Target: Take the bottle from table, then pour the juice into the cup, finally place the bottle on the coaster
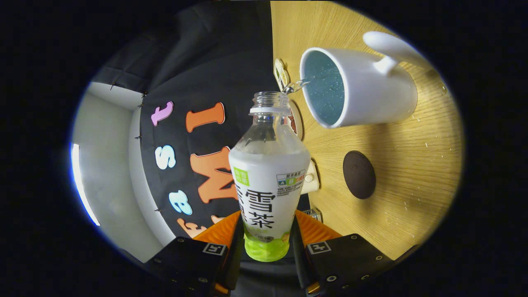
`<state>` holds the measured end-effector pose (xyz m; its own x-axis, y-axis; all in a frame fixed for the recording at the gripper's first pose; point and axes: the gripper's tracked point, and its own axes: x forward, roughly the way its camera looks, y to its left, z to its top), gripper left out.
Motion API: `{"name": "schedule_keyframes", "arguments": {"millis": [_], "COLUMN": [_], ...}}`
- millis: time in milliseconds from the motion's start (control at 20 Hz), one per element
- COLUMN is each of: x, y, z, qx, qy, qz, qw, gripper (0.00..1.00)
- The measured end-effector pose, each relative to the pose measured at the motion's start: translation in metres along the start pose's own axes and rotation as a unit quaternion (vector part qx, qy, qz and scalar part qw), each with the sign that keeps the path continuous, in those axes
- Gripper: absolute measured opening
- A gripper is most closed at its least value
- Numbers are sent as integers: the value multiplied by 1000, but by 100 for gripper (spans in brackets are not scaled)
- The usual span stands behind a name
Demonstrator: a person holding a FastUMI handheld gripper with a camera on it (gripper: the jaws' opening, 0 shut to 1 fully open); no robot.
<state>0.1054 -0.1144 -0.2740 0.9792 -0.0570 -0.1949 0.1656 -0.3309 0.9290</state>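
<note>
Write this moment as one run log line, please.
phase: pouring | gripper: shut on bottle | stream entering cup | coaster: bare

Your gripper [268, 243] clamps a clear, glossy plastic bottle [269, 173] wrapped in a smooth printed label. Beyond its mouth, a glazed ceramic cup [367, 95] gleams on matt, grained wood table [416, 165], beside a dull, dark coaster [359, 174].

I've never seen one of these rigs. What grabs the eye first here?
The bottle, clamped between the gripper jaws, is tipped so a thin stream leaves its open mouth into the white cup just beyond. Beside the cup on the wooden table lies a dark round coaster, with nothing on it.
</note>
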Motion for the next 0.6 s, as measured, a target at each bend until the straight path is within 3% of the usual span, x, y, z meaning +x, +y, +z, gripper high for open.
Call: {"name": "schedule_keyframes", "arguments": {"millis": [600], "x": [4], "y": [7], "z": [2], "qx": [48], "qy": [-4], "qz": [7], "qw": [999], "gripper": [57]}}
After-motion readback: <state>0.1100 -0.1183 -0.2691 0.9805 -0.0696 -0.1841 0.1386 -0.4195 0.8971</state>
